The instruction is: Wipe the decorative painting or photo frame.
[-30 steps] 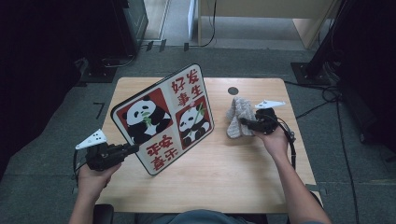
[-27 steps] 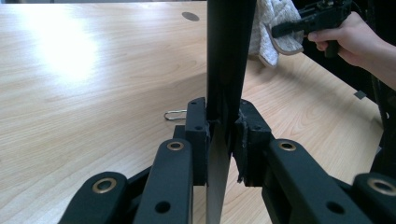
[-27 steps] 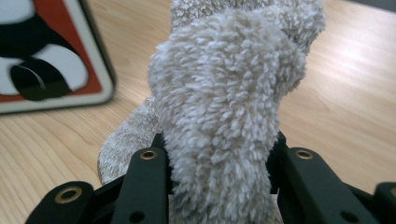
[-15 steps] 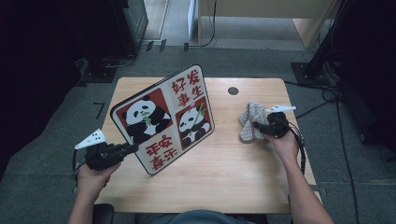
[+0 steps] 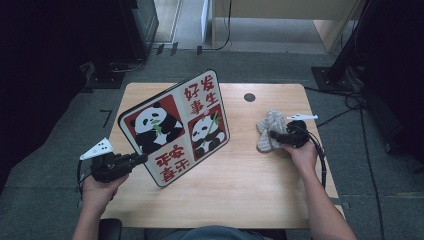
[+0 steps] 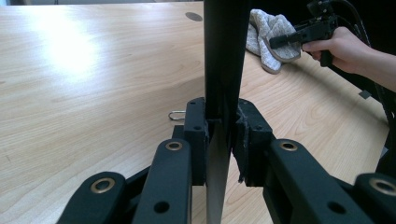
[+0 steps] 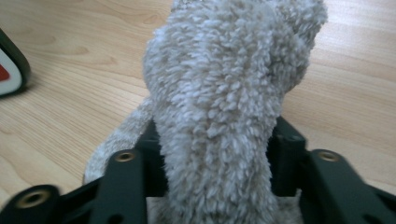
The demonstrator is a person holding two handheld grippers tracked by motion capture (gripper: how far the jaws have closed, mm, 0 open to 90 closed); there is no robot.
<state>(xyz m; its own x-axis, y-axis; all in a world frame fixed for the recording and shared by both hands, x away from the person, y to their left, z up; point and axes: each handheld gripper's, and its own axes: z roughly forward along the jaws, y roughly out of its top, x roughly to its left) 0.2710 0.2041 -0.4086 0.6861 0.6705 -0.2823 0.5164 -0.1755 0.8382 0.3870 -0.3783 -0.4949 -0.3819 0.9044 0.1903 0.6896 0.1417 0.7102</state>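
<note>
The left tongs (image 5: 141, 158) are clamped on the lower edge of a panda board (image 5: 175, 127), a flat panel with rounded corners printed with two pandas and red and white squares of Chinese writing. The board stands tilted up on the wooden counter (image 5: 240, 185), its printed face turned toward the person, resting on its near corner at the left half of the counter. In the left gripper view the board (image 6: 225, 60) is seen edge-on as a thin dark slab rising straight up between the two pads (image 6: 196, 135), which press on it from both sides.

The right tongs (image 5: 272, 134) are at a grey fluffy cloth (image 5: 270, 130) that lies bunched on the right half of the counter, well apart from the board. Their jaws have just been opening, and in the right gripper view the cloth (image 7: 224, 107) stands between them as a thick upright fold; the pads sit beside the pile on either side, and the cloth bulges out above them. Whether they still press on it I cannot tell for certain, though the fold looks loose rather than pinched.

A small dark round hole (image 5: 249, 97) sits in the counter near its far edge, between board and cloth. There are no containers on the counter; both things lie directly on the wood
</note>
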